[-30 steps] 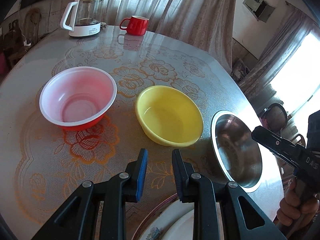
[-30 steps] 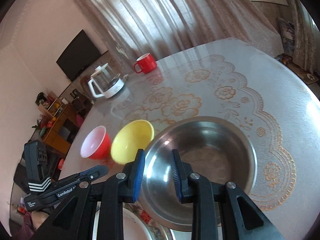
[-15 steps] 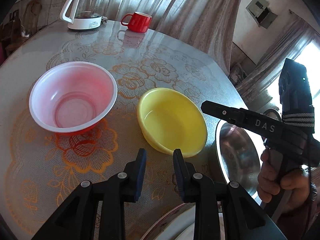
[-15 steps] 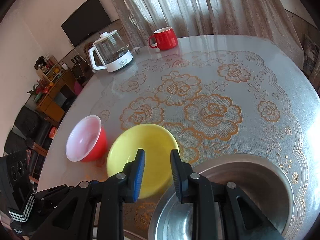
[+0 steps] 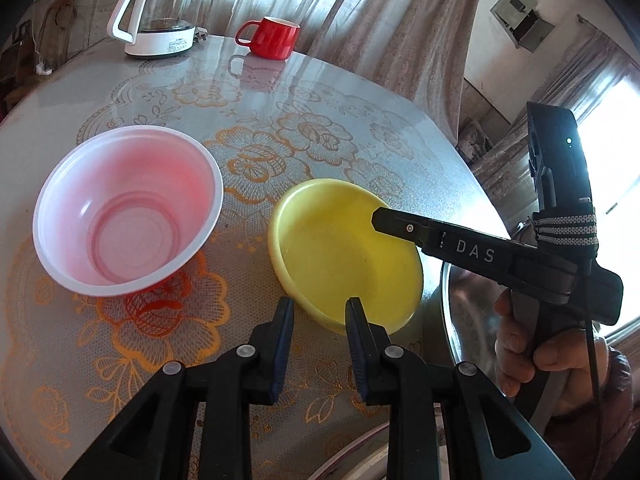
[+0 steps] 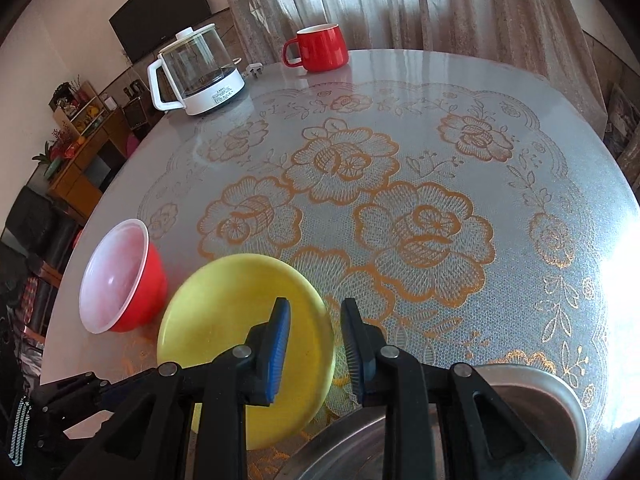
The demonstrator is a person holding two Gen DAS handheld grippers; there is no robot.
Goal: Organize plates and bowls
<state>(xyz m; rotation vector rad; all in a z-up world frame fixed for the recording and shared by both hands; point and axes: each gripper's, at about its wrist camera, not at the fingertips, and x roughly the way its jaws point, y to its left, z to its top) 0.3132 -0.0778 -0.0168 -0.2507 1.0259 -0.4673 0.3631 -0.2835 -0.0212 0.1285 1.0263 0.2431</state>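
Observation:
A yellow bowl [image 5: 344, 256] [image 6: 224, 312] sits on the round table, between a red bowl with a white inside [image 5: 128, 208] [image 6: 120, 276] and a steel bowl [image 5: 468, 312] [image 6: 540, 412]. My left gripper [image 5: 318, 308] hovers at the yellow bowl's near rim, narrowly open and holding nothing. My right gripper [image 6: 314, 308] hangs over the yellow bowl's right rim with its jaws closing. That rim shows in the gap between its pads, and they do not press on it. A patterned plate's edge [image 5: 360, 460] peeks out under my left gripper.
A glass kettle on a white base [image 5: 160, 12] [image 6: 200, 72] and a red mug [image 5: 276, 38] [image 6: 320, 48] stand at the table's far edge [image 6: 440, 56]. A hand [image 5: 516, 356] holds the right gripper beside the steel bowl. Curtains hang behind the table.
My right gripper has swung left and down, from over the steel bowl to the yellow bowl's right rim. My left gripper has crept slightly closer to the yellow bowl.

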